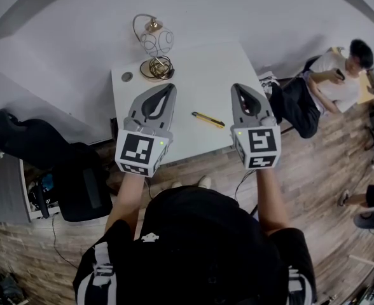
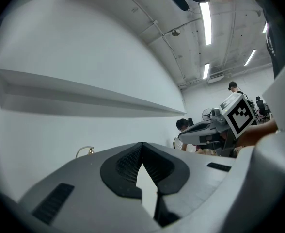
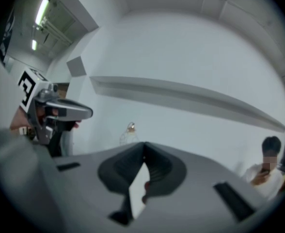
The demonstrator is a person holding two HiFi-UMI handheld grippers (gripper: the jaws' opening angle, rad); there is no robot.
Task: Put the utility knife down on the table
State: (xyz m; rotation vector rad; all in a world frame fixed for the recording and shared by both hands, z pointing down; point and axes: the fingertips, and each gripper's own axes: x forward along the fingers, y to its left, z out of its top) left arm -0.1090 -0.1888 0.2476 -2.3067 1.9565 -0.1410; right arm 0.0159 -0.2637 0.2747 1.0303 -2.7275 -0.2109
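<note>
the utility knife point(image 1: 208, 119) is lying flat on the white surface point(image 1: 200, 75), its yellow body resting near the front edge, between the two claws and nearer the right one. nothing is touching it. the left claw point(image 1: 172, 86) is hovering over the front left part of the surface with its jaws closed tip to tip; its own view is showing only a sliver of light behind the meeting tips and nothing gripped. the right claw point(image 1: 236, 87) is hanging near the knife's right end without touching it, its jaws likewise pressed together and carrying nothing. a wire lamp point(image 1: 155, 43) is standing at the back of the surface, well apart from the knife. judging from this, the putting-down is looking finished: the knife is sitting free on the surface and neither claw is holding it, so nothing of the task is appearing to be left beyond drawing the claws clear
</note>
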